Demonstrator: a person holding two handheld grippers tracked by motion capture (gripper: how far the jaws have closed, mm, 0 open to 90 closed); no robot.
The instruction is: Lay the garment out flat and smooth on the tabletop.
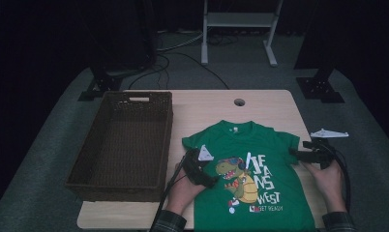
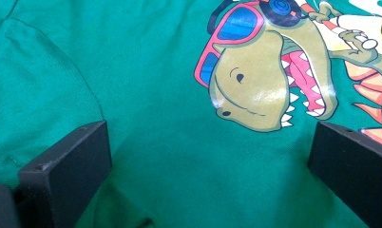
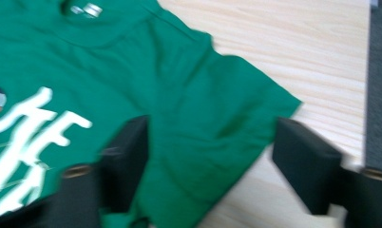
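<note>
On worktop, green T-shirt (image 1: 260, 169) flat beside wicker basket (image 1: 125, 145); both grippers' jaws apart over cloth. Risk: pinching 1 layer, bunching fabric.

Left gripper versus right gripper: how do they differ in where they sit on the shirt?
The left gripper is over the shirt's chest beside the dinosaur print; the right gripper is at the sleeve, near bare table. The left gripper's jaws both frame fabric; the right gripper's straddle the sleeve's edge, one jaw over wood. Both are open, holding nothing.
</note>
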